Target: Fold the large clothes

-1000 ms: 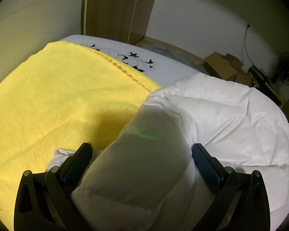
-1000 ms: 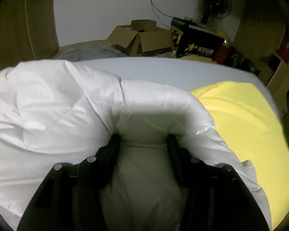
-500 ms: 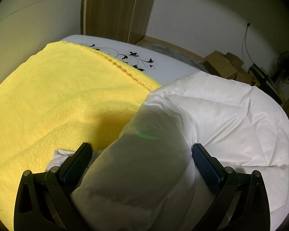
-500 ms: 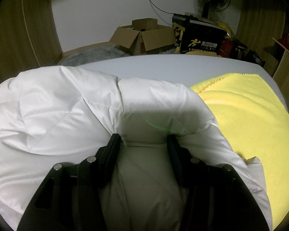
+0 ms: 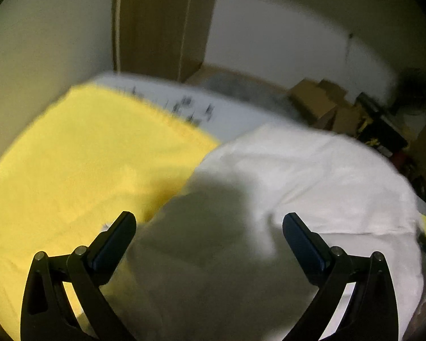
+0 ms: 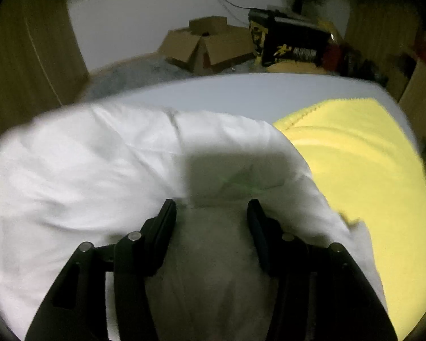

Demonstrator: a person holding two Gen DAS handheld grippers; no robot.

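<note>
Two grippers: left gripper spread wide around, right gripper clamping one white padded garment; one yellow blanket.

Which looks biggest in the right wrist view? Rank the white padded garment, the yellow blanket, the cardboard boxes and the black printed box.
1. white padded garment, though it lies nearest the camera.
2. yellow blanket.
3. cardboard boxes.
4. black printed box, close to the boxes in apparent size, so the last two ranks are unsure.
</note>
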